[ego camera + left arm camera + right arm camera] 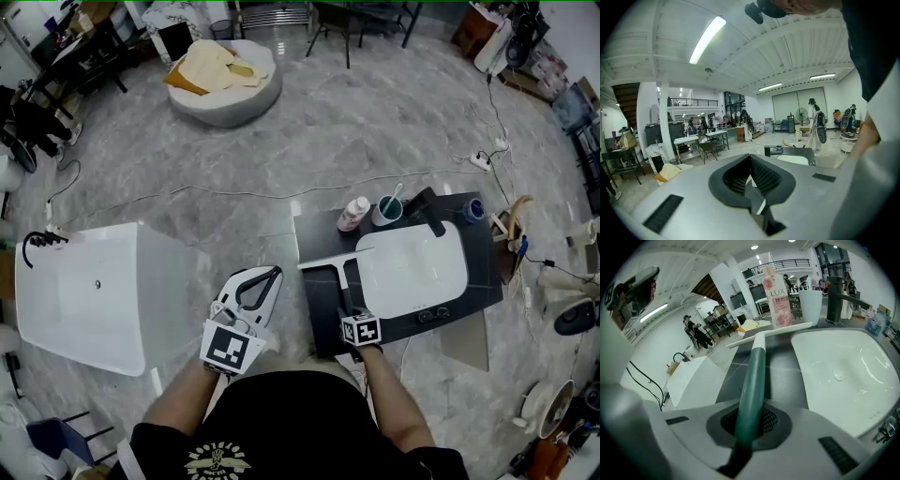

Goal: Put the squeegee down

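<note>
1. Bathtub: white, on the floor at far left, well apart from the bench.
2. Left gripper: held over the floor between the bathtub and the bench. In the left gripper view its jaws are drawn together with nothing between them.
3. Squeegee: over the left part of the dark bench, just left of the basin. The white blade lies crosswise at the far end, and the green handle runs back toward the person. Contact between blade and bench cannot be judged.
4. Right gripper: at the near edge of the bench, tilted downward. In the right gripper view the jaws are clenched on the lower end of the squeegee handle. The handle rises straight out from between the dark pads.
5. Basin: white, set into the bench, to the right of the handle.
6. Far edge of the bench, left to right: pink bottle, cup, black faucet. The blade lies just in front of the bottle.
</note>
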The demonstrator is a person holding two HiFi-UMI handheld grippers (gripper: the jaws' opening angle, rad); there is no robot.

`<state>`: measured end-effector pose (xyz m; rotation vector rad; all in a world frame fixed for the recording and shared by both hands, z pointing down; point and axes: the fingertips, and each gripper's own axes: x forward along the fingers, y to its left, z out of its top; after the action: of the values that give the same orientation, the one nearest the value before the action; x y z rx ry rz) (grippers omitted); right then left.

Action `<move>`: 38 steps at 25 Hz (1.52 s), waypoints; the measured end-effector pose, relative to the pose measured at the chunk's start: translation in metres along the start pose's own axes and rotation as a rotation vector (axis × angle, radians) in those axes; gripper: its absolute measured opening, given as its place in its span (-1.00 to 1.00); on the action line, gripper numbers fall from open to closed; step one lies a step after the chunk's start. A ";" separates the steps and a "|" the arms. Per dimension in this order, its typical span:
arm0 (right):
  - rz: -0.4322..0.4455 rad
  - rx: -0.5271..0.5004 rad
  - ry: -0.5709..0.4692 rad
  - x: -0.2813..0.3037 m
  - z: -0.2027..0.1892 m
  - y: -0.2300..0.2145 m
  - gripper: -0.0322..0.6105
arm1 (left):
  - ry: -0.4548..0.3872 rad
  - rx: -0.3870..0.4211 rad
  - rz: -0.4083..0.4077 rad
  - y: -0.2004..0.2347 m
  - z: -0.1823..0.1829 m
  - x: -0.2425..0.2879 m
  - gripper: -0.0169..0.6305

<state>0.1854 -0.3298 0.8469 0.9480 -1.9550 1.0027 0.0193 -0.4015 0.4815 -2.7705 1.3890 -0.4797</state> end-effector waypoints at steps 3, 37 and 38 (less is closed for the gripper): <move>-0.001 -0.002 0.025 0.007 -0.005 0.000 -0.81 | 0.011 0.004 0.002 0.002 -0.002 -0.002 -0.88; -0.294 -0.070 -0.368 -0.145 0.065 0.039 -0.78 | -0.111 -0.075 -0.075 0.010 0.024 -0.063 -0.88; -0.301 -0.071 -0.408 -0.157 0.071 0.044 -0.79 | -0.103 -0.082 -0.085 0.010 0.026 -0.066 -0.88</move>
<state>0.2012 -0.3293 0.6698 1.4429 -2.0686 0.5971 -0.0180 -0.3595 0.4377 -2.8825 1.3022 -0.2821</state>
